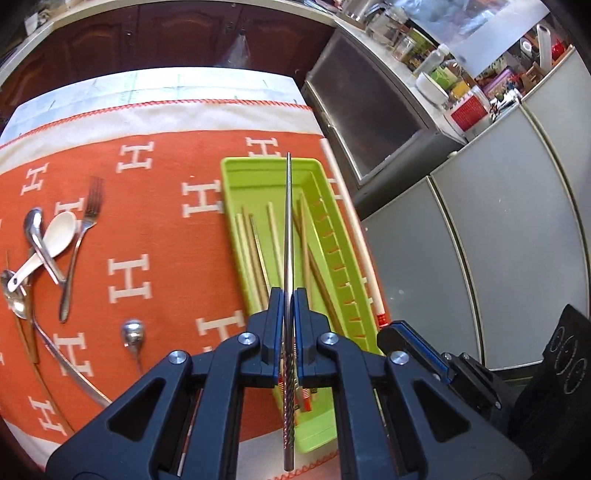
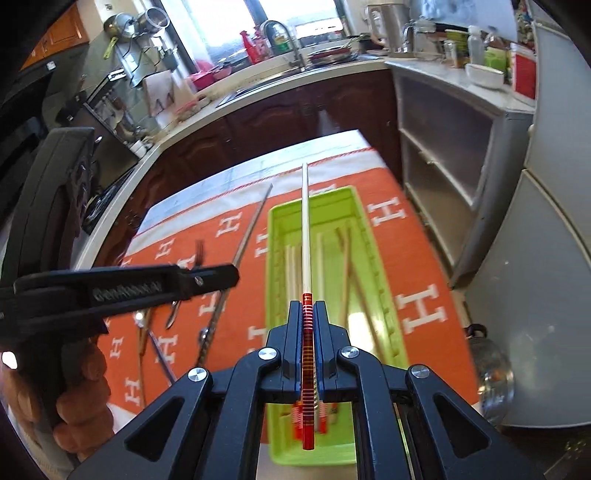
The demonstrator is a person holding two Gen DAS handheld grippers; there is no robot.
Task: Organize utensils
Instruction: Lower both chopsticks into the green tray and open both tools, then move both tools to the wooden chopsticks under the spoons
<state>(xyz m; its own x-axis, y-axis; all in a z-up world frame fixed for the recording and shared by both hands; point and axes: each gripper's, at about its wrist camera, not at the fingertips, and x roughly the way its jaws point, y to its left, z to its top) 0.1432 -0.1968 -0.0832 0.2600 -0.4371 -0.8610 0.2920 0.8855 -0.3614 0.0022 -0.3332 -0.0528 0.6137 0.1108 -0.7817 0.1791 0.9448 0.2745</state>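
My left gripper is shut on a metal chopstick that points away over the lime green tray. My right gripper is shut on a white chopstick with a red banded end, held above the same green tray. Several wooden chopsticks lie in the tray. In the right wrist view the left gripper and its metal chopstick show at left. In the left wrist view the white chopstick runs along the tray's right side.
On the orange cloth left of the tray lie a fork, a white ceramic spoon and several metal spoons. Dark cabinets and a grey cabinet stand beyond the table. A gloved hand is at lower left.
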